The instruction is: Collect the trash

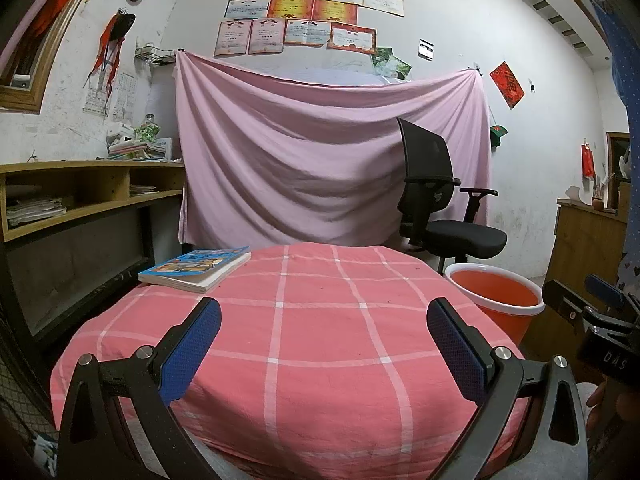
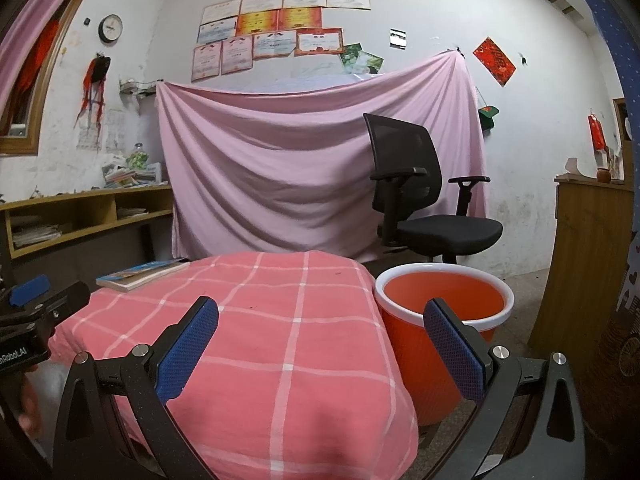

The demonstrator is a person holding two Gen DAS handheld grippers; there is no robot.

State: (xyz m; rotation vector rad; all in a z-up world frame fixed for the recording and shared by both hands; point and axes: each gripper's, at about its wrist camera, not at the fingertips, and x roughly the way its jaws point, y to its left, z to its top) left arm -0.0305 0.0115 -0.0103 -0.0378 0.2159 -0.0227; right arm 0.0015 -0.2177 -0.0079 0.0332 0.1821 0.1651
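Observation:
An orange bin with a white rim [image 1: 496, 292] [image 2: 444, 300] stands on the floor at the right of a table covered in a pink checked cloth [image 1: 312, 344] [image 2: 256, 344]. My left gripper [image 1: 324, 320] hangs open over the near part of the cloth, nothing between its blue pads. My right gripper [image 2: 320, 320] is open too, spanning the table's right edge and the bin. Each gripper shows at the edge of the other's view. I see no trash on the cloth, only tiny dark specks.
A paperback book [image 1: 196, 266] [image 2: 140, 274] lies on the table's far left corner. A black office chair [image 1: 440, 204] [image 2: 424, 196] stands behind the bin, before a hanging pink sheet. Wooden shelves [image 1: 80, 196] run along the left; a wooden cabinet [image 2: 580, 248] stands at the right.

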